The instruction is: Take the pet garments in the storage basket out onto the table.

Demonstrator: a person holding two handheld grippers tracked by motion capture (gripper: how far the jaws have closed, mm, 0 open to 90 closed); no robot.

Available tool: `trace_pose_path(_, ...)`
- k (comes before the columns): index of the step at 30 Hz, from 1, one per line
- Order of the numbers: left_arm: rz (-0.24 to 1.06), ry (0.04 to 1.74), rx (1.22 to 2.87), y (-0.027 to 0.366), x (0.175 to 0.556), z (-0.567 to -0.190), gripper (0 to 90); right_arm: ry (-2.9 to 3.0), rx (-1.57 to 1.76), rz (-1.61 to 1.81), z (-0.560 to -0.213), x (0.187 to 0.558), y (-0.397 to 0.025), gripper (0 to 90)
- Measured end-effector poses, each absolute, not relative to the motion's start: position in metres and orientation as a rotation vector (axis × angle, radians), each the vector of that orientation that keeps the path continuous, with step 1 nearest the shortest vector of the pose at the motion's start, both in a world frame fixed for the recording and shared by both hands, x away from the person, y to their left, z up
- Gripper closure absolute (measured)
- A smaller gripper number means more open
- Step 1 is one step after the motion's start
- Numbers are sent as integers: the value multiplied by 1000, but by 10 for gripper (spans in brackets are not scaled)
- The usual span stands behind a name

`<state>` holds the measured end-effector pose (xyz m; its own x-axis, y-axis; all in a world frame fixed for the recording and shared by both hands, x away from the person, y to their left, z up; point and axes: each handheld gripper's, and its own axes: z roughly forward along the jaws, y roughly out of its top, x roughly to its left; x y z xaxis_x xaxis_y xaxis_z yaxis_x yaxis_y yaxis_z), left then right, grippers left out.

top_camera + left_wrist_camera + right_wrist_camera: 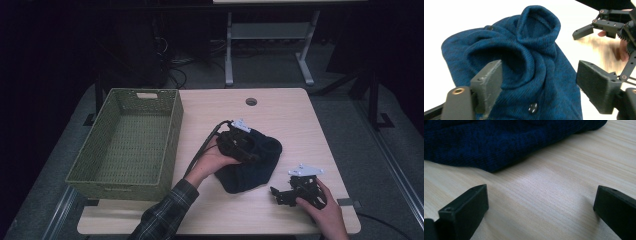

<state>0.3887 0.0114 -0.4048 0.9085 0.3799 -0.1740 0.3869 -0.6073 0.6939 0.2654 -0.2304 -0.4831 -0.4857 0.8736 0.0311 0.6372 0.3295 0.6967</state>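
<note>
Blue knit garment [250,162] lies crumpled — left claw [536,82] gapes over it, right claw [541,205] wide, empty.

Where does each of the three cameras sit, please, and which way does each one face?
High view: above the person's side, looking forward and down on the table, green basket, both forearms and hands.
Left gripper view: on the left gripper, over the blue knit garment; open jaws.
Right gripper view: on the right gripper, low over the tabletop; open jaws.
Shared: all show the garment.
</note>
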Motion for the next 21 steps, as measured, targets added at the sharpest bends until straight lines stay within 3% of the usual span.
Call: trace_pose_path(21,88,586,2277,49,368,-401,158,2251,1339,936,-483,265,-231,0)
